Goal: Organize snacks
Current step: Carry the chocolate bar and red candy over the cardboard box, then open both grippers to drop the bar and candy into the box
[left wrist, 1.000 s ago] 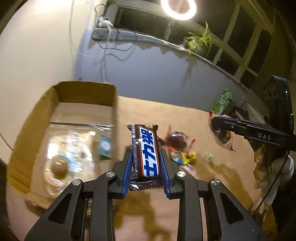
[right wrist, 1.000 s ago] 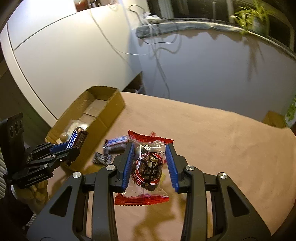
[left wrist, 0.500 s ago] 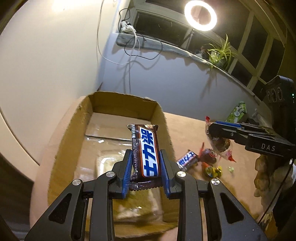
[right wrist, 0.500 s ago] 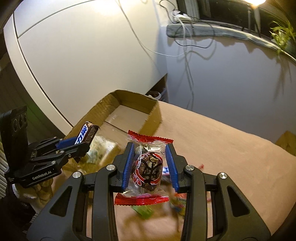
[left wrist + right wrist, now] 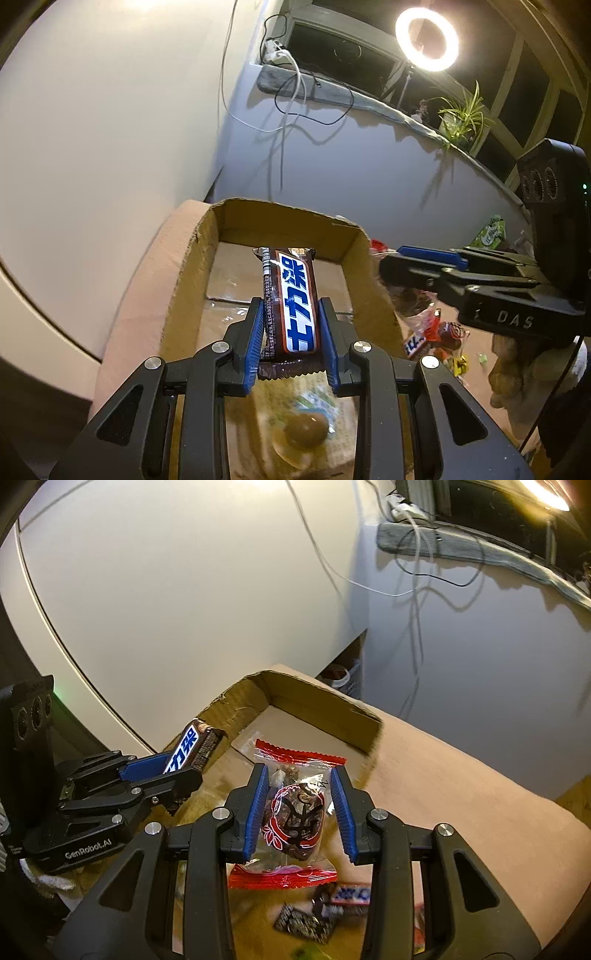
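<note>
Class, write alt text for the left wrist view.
The left tool grips a brown-and-blue chocolate bar above an open cardboard box. At right, the right tool carries a clear snack packet toward the box.

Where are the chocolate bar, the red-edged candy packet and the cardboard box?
chocolate bar (image 5: 297,302), left wrist view, on its blue-lettered face.
red-edged candy packet (image 5: 295,812), right wrist view, on its clear middle.
cardboard box (image 5: 284,221), left wrist view, on its far wall.
</note>
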`<state>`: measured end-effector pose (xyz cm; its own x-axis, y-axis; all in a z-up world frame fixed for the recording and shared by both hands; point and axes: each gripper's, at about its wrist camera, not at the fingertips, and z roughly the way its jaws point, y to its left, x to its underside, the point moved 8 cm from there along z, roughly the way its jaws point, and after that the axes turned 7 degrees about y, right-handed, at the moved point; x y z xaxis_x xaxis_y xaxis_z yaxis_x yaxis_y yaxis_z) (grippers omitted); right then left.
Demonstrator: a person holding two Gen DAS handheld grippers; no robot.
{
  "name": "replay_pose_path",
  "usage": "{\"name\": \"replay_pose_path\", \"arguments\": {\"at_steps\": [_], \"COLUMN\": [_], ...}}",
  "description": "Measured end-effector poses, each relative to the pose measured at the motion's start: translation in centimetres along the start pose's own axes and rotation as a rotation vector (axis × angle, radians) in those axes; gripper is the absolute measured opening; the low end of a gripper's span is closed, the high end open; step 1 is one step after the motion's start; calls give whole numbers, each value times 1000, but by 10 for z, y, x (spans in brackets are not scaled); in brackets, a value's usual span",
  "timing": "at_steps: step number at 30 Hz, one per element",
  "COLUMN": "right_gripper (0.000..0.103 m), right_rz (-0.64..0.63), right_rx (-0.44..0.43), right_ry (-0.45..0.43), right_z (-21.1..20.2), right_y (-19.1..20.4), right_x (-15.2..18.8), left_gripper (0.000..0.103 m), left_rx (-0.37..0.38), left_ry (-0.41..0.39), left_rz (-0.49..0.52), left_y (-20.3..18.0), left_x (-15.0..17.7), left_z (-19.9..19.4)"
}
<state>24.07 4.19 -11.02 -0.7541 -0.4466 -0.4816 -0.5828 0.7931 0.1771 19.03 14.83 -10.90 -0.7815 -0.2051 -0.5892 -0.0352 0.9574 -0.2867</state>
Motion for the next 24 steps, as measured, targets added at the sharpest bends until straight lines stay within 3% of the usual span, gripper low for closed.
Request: {"name": "replay_pose_path", "arguments": {"at_steps": [15, 16, 18, 24], "right_gripper": [38, 41, 60, 67], "right_rz": [6, 8, 12, 20], "right_rx": [-16, -14, -11, -4], "right_ry": [51, 51, 46, 27], "right_z": [42, 42, 41, 32], "right_y": [-1, -2, -3, -5], "right_x": [-8, -9, -9, -10], "left_gripper": [27, 27, 27, 27], "left_rx": [-3, -7, -11, -17], "left_ry": [9, 6, 2, -8], "left_rz": [-42, -43, -41, -46], "left_y": [10, 10, 10, 9], "left_x": [-4, -4, -5, -4], "left_z": [8, 7, 6, 1]}}
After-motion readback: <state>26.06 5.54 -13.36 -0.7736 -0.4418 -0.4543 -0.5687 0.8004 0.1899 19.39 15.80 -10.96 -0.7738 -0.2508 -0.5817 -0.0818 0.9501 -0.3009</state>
